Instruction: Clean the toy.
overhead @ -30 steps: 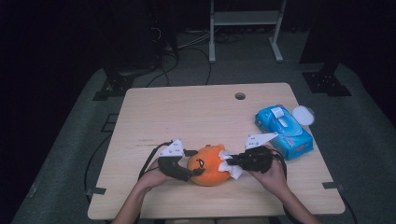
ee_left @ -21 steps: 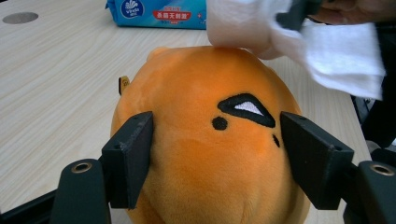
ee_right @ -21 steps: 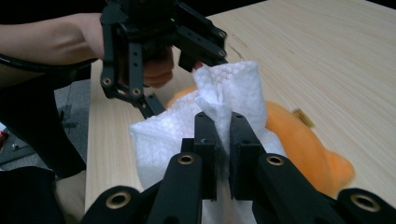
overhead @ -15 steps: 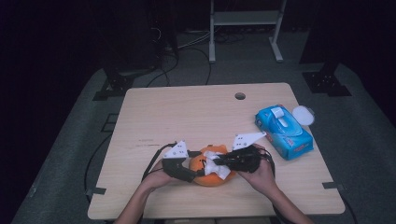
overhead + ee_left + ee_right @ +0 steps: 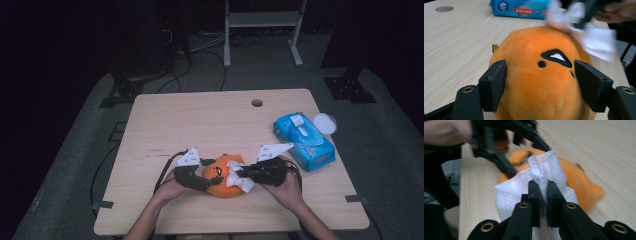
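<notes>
An orange plush toy [image 5: 223, 176] with a black stitched eye lies near the table's front edge. My left gripper [image 5: 204, 176] holds it from the left; in the left gripper view both jaws press into the plush toy [image 5: 541, 82]. My right gripper [image 5: 241, 174] is shut on a white wet wipe [image 5: 242, 181] that rests on the toy's right side. The right gripper view has the wet wipe [image 5: 536, 182] pinched between the jaws, with the plush toy [image 5: 579, 180] behind it. In the left gripper view the wet wipe [image 5: 596, 40] is blurred over the toy's top.
A blue wet-wipe pack [image 5: 303, 140] lies at the table's right edge, its white lid [image 5: 324, 123] open beside it. A cable hole [image 5: 257, 103] sits at the table's far side. A metal stand [image 5: 262, 30] and cables are on the floor beyond.
My right gripper has moved left from beside the blue pack onto the plush toy, carrying the wipe against it. The left gripper has stayed on the toy.
</notes>
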Motion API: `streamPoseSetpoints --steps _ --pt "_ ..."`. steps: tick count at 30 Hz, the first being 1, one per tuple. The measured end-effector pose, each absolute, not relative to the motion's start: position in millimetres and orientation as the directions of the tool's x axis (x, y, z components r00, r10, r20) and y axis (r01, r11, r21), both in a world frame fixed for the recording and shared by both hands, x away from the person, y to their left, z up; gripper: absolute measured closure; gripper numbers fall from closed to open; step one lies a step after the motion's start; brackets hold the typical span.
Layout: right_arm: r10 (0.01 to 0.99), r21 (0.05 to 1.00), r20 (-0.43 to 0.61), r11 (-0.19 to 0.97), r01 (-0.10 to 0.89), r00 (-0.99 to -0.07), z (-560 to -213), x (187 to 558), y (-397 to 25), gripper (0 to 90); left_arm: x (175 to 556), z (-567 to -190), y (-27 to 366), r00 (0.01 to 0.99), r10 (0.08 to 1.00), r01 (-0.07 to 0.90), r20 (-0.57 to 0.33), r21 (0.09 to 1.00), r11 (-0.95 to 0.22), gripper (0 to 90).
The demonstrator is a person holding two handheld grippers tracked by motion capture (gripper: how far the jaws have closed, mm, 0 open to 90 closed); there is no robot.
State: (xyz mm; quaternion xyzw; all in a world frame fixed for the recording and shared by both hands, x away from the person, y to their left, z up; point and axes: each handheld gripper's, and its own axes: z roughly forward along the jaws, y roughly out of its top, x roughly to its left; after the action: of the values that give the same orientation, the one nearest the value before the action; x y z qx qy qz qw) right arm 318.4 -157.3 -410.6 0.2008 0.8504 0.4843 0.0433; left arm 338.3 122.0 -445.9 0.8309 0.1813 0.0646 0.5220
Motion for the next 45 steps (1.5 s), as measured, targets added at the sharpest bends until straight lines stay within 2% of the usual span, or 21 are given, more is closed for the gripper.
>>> streamPoseSetpoints --steps 4,13,17,19,21,23,24,25,27,31,34,38,45 --pt "0.37 0.836 0.093 0.475 0.274 -0.924 -412.2 317.0 -148.2 83.0 341.1 -447.5 124.3 0.913 0.395 0.259 -0.103 0.893 -0.367 28.5" --pt "0.456 0.825 0.123 0.447 0.346 -0.881 -422.8 324.4 -177.3 83.0 344.5 -447.7 124.7 0.906 0.404 0.28 -0.125 0.894 -0.351 28.6" --pt "0.431 0.835 0.124 0.441 0.329 -0.894 -418.5 323.3 -169.2 82.9 345.8 -448.4 124.1 0.903 0.414 0.276 -0.116 0.895 -0.352 27.7" --pt "0.432 0.829 0.105 0.46 0.318 -0.896 -419.2 322.9 -163.9 83.0 345.5 -446.7 123.9 0.9 0.421 0.277 -0.11 0.892 -0.358 24.7" --pt "0.431 0.826 0.112 0.461 0.325 -0.895 -421.1 324.7 -164.3 83.0 344.5 -442.3 123.7 0.9 0.42 0.28 -0.113 0.889 -0.362 17.5" --pt "0.442 0.826 0.127 0.448 0.341 -0.888 -422.9 326.4 -167.9 83.0 340.2 -434.0 123.3 0.919 0.384 0.247 -0.093 0.894 -0.374 11.0" --pt "0.448 0.826 0.126 0.446 0.344 -0.885 -423.1 326.8 -169.1 83.0 337.8 -431.2 123.5 0.927 0.367 0.224 -0.074 0.895 -0.385 10.7" --pt "0.458 0.827 0.124 0.443 0.346 -0.881 -423.3 327.9 -170.7 83.0 336.1 -429.8 123.7 0.933 0.354 0.21 -0.063 0.894 -0.396 11.0" --pt "0.469 0.827 0.14 0.428 0.363 -0.872 -423.3 330.5 -174.1 83.0 334.6 -431.8 124.2 0.937 0.348 0.19 -0.034 0.884 -0.426 17.6" --pt "0.454 0.839 0.128 0.425 0.34 -0.882 -418.3 324.9 -167.0 83.0 339.2 -436.4 125.5 0.925 0.375 0.22 -0.057 0.886 -0.409 29.2" --pt "0.391 0.848 0.11 0.443 0.291 -0.914 -412.9 317.3 -152.1 83.0 340.5 -437.6 121.6 0.919 0.388 0.23 -0.068 0.893 -0.388 30.0" --pt "0.383 0.838 0.079 0.474 0.269 -0.92 -414.1 315.4 -145.1 83.0 340.4 -438.5 123.7 0.919 0.39 0.23 -0.064 0.888 -0.397 30.6" --pt "0.49 0.835 0.106 0.429 0.345 -0.865 -419.0 330.8 -175.4 83.0 343.7 -441.2 128.7 0.915 0.394 0.25 -0.087 0.889 -0.384 30.3"
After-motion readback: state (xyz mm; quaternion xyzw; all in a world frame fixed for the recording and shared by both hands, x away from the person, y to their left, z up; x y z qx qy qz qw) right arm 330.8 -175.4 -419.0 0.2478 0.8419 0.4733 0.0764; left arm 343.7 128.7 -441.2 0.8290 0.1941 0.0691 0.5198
